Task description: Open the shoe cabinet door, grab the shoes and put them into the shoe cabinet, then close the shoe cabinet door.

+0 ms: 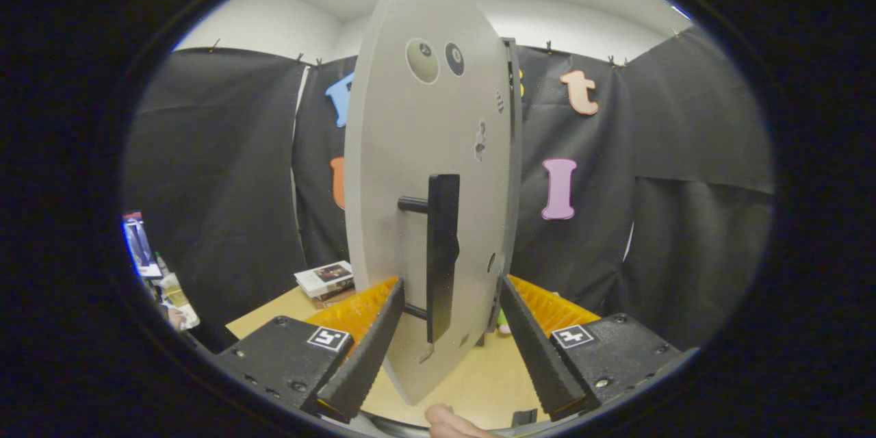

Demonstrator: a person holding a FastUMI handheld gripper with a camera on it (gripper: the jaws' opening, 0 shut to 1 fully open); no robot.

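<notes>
The claw [452, 335] points forward, its 2 fingers [366, 349] spread wide apart, gripping nothing.

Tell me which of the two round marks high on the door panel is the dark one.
The smaller mark, on the side toward the door's far edge. The larger mark beside it is pale. Both sit above the black handle; the open gripper straddles the door.

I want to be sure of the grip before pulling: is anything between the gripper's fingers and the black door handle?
Nothing visible does. The gripper is open, its fingers on either side of the grey cabinet door, and the black handle stands in the gap between them with nothing in front of it.
</notes>
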